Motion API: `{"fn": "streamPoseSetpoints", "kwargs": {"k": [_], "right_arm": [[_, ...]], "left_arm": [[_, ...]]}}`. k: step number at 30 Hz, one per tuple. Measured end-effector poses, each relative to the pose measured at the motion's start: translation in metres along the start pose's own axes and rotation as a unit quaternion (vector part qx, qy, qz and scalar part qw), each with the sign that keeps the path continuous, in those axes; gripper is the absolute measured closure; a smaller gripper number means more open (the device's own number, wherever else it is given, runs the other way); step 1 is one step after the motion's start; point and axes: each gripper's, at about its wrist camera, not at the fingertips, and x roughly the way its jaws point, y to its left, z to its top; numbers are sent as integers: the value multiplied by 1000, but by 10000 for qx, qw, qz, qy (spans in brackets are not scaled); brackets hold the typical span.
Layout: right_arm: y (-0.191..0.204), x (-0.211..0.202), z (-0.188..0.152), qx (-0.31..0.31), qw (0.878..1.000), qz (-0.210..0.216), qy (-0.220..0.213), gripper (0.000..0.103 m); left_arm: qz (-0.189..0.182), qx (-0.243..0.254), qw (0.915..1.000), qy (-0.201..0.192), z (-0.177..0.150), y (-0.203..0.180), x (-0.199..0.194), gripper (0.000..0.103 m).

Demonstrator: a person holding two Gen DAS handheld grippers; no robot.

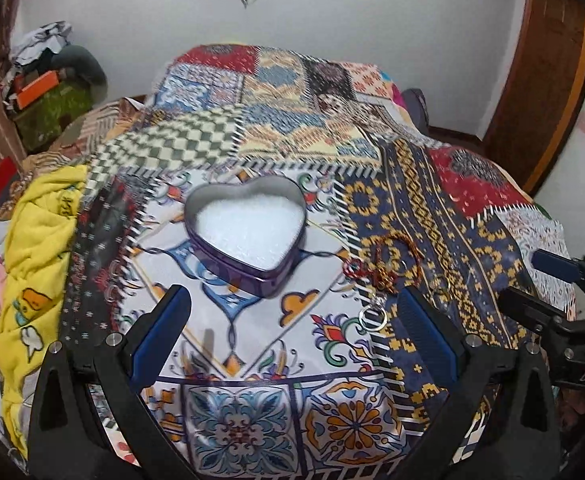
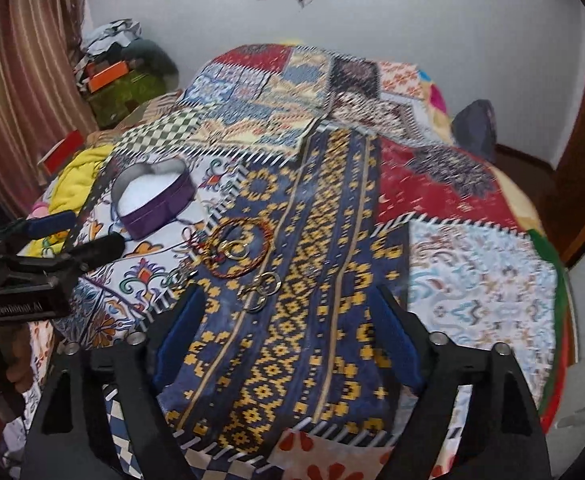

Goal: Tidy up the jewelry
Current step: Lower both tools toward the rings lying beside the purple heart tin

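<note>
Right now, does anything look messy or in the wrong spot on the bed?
Yes. The jewelry lies loose in a small jumble on the patchwork bedspread, beside the open heart-shaped tin, not in it. Nothing looks broken or spilled.

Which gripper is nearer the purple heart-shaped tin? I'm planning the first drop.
Left. The left gripper hovers just before the purple heart-shaped tin; the right gripper sits off to its right, by the jewelry.

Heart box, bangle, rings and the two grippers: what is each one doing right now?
Heart box: open, no lid on, white padding inside, no jewelry in it.
Red bangle: lying flat on the bedspread.
Gold rings: loose on the bedspread.
Left gripper: open, empty.
Right gripper: open, empty.
</note>
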Motion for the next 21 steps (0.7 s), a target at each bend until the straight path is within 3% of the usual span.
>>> {"fn": "streamPoseSetpoints", "kwargs": {"k": [3, 10, 16, 21], "right_arm": [[1, 8, -1, -18, 9998, 178, 127, 35], [1, 25, -4, -20, 9976, 563, 408, 56], [0, 37, -7, -6, 9958, 711, 581, 65], [-1, 48, -9, 38, 9945, 771, 714, 67]], "left_arm": [[-156, 163, 9997, 119, -2, -7, 8, 2], [-633, 425, 9957, 524, -6, -22, 27, 31], [-1024, 352, 9906, 835, -6, -26, 42, 59], [-1183, 373, 9879, 932, -7, -30, 51, 67]]}}
